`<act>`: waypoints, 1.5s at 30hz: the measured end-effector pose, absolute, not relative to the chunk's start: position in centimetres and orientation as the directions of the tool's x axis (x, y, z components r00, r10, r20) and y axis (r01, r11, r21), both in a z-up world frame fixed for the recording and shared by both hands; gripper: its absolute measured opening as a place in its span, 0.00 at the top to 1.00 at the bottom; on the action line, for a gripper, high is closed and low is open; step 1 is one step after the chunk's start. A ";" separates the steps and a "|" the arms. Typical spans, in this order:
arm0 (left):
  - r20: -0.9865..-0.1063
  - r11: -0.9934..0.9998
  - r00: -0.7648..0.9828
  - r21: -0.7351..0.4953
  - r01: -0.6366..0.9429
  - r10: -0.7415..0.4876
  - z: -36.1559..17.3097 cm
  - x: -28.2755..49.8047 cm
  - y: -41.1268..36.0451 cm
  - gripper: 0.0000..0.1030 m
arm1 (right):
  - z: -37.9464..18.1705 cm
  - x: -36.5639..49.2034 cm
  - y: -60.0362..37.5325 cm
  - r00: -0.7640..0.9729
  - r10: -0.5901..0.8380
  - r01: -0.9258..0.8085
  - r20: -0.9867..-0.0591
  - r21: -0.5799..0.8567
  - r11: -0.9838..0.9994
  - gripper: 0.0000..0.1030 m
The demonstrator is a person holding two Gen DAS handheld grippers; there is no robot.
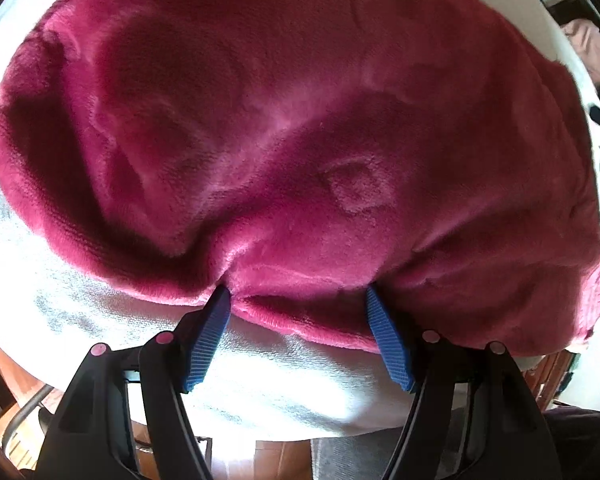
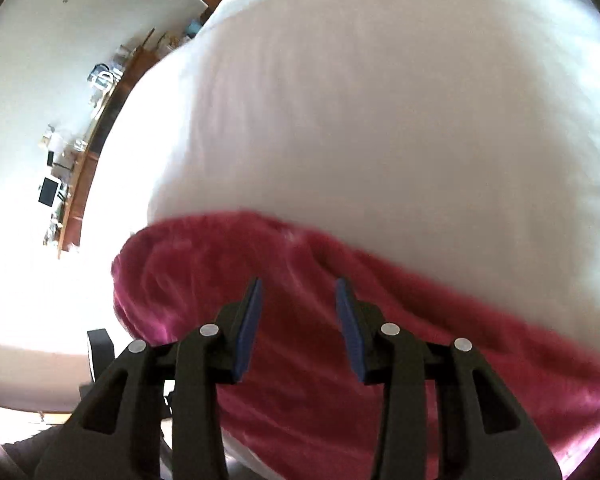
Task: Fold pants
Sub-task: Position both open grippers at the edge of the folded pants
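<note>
Only the right wrist view shows shelves [image 2: 76,184] beyond pants [image 2: 380,360].

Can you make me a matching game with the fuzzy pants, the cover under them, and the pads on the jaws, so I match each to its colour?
Things:
1. pants
2. cover
3. pads
4. gripper arms

Colours:
A. blue
B. black
C. white
D. pink-red

Pairs: 1-D, 2-C, 3-A, 4-B

Both wrist cams close, steeply downward over white bed cover [image 1: 80,320]; shared: magenta fleece pants [image 1: 300,140].
</note>
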State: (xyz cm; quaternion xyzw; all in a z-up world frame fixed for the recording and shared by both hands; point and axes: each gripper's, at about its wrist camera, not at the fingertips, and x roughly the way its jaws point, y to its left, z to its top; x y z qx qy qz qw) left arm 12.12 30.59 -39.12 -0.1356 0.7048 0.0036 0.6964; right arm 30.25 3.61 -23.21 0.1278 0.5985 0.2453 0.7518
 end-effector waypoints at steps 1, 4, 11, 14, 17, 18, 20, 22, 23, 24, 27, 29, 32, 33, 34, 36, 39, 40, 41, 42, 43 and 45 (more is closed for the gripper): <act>-0.981 0.962 0.014 -0.192 -0.195 -0.193 -38.8 12.2 30.7 0.33 | -23.3 30.9 4.1 0.169 0.510 -0.219 -0.843 0.472 0.854 0.62; -0.976 0.958 0.049 -0.219 -0.183 -0.213 -37.6 12.7 31.1 0.33 | -24.7 32.0 5.8 0.130 0.487 -0.232 -0.863 0.451 0.862 0.62; -0.966 0.954 0.149 -0.235 -0.187 -0.209 -35.3 15.3 32.7 0.33 | -26.8 32.2 6.7 0.069 0.390 -0.228 -0.918 0.366 0.902 0.89; -0.965 0.960 0.192 -0.213 -0.184 -0.178 -33.2 16.5 33.4 0.33 | -26.0 33.1 6.0 0.149 0.362 -0.194 -0.920 0.332 0.923 0.92; -0.969 0.965 0.208 -0.176 -0.195 -0.135 -33.5 17.9 35.4 0.33 | -26.2 34.2 6.2 0.172 0.330 -0.184 -0.928 0.299 0.936 0.93; -0.976 0.969 0.190 -0.141 -0.205 -0.102 -34.3 18.0 35.7 0.33 | -26.6 34.4 6.3 0.163 0.319 -0.191 -0.933 0.288 0.938 0.93; -0.986 0.967 0.140 -0.119 -0.226 -0.089 -36.2 18.0 36.7 0.33 | -28.0 34.5 7.3 0.150 0.286 -0.218 -0.946 0.251 0.943 0.93; -0.987 0.967 0.128 -0.128 -0.219 -0.101 -36.5 18.0 36.9 0.33 | -27.9 34.5 7.5 0.147 0.289 -0.226 -0.946 0.252 0.941 0.92; -0.986 0.970 0.132 -0.130 -0.207 -0.104 -36.1 18.1 36.9 0.33 | -27.6 34.6 7.1 0.143 0.307 -0.219 -0.941 0.272 0.937 0.90; -0.983 0.969 0.139 -0.144 -0.198 -0.118 -35.7 18.1 36.8 0.33 | -27.4 34.6 6.8 0.144 0.322 -0.211 -0.936 0.289 0.934 0.88; -0.974 0.962 0.165 -0.186 -0.200 -0.154 -34.2 18.3 36.7 0.33 | -25.7 34.5 5.1 0.175 0.362 -0.193 -0.916 0.329 0.924 0.61; -0.967 0.960 0.196 -0.201 -0.195 -0.163 -33.0 18.4 36.2 0.33 | -23.9 33.9 4.0 0.214 0.383 -0.203 -0.899 0.343 0.917 0.57; -0.946 0.957 0.276 -0.226 -0.184 -0.170 -30.7 20.1 36.2 0.33 | -22.2 32.0 3.1 0.232 0.393 -0.223 -0.890 0.345 0.912 0.57; -0.942 0.956 0.290 -0.230 -0.185 -0.170 -30.4 20.7 36.3 0.33 | -22.0 31.0 2.8 0.224 0.396 -0.234 -0.890 0.345 0.909 0.57; -0.938 0.955 0.306 -0.230 -0.190 -0.165 -30.2 21.6 36.4 0.33 | -22.0 30.3 3.0 0.218 0.394 -0.243 -0.893 0.341 0.908 0.57; -0.940 0.956 0.310 -0.209 -0.207 -0.139 -30.6 23.6 37.1 0.33 | -22.2 28.3 3.1 0.194 0.382 -0.266 -0.904 0.326 0.907 0.57; -0.952 0.957 0.288 -0.173 -0.233 -0.102 -32.3 25.5 37.7 0.33 | -23.5 25.3 4.1 0.164 0.355 -0.289 -0.921 0.299 0.910 0.57; -0.956 0.956 0.277 -0.169 -0.240 -0.100 -32.9 26.0 37.9 0.33 | -24.0 24.1 4.3 0.150 0.340 -0.295 -0.929 0.286 0.912 0.57; -0.959 0.956 0.267 -0.163 -0.242 -0.096 -32.7 26.6 38.1 0.33 | -24.5 23.4 4.1 0.139 0.322 -0.298 -0.936 0.271 0.915 0.57; -0.964 0.962 0.256 -0.141 -0.234 -0.079 -33.3 26.9 38.0 0.32 | -25.1 22.8 3.7 0.129 0.302 -0.302 -0.945 0.253 0.919 0.57; -0.966 0.966 0.249 -0.128 -0.223 -0.070 -33.3 27.1 37.8 0.32 | -25.7 21.9 3.1 0.124 0.288 -0.307 -0.950 0.239 0.921 0.57; -0.970 0.975 0.241 -0.093 -0.202 -0.042 -33.9 27.2 37.1 0.32 | -27.3 21.2 3.2 0.106 0.254 -0.307 -0.961 0.211 0.928 0.57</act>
